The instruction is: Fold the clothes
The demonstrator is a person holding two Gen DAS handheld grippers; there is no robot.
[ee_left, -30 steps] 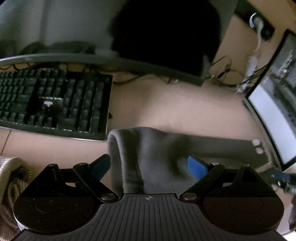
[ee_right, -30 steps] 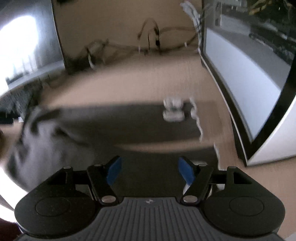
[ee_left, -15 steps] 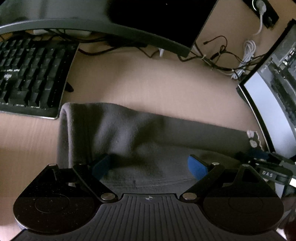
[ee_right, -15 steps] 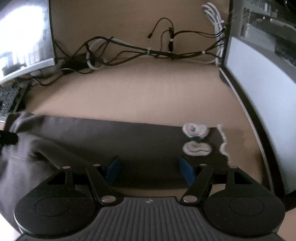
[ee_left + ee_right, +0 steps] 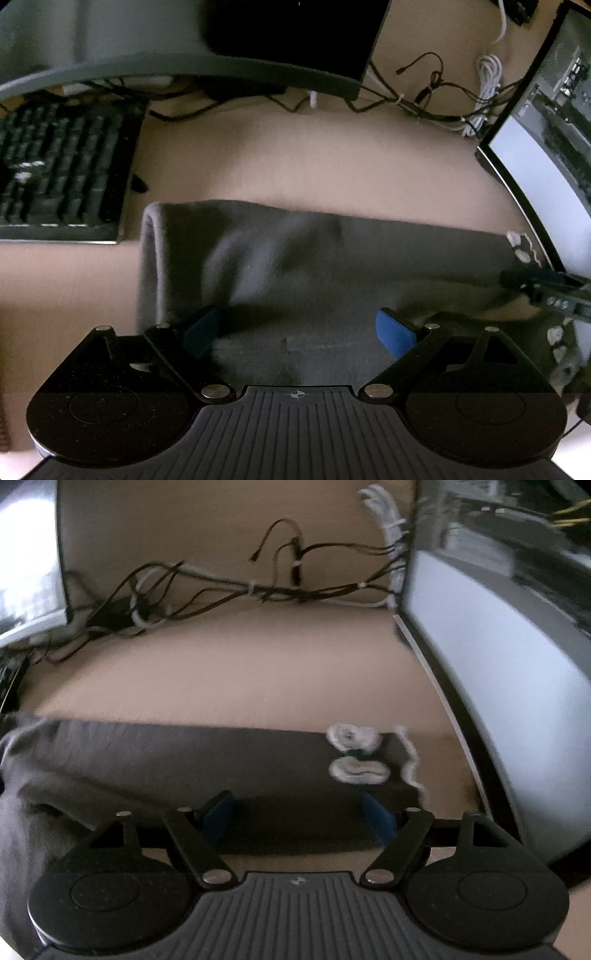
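A dark grey garment lies as a long folded band across the tan desk, its rounded fold at the left end. My left gripper hovers over its near edge, open, the blue pads wide apart and pressing on nothing. My right gripper is over the right end of the garment, near the white knitted flowers. Its jaws are opening, with cloth lying beneath them but not pinched. The right gripper's tip also shows at the right edge of the left wrist view.
A black keyboard sits left of the garment. A monitor stands close on the right and shows as a monitor in the right wrist view. A curved screen and tangled cables line the back.
Both grippers moved forward and lower over the garment. The cloth, blurred and shifting a second ago, now lies still and flat. The right jaws have widened.
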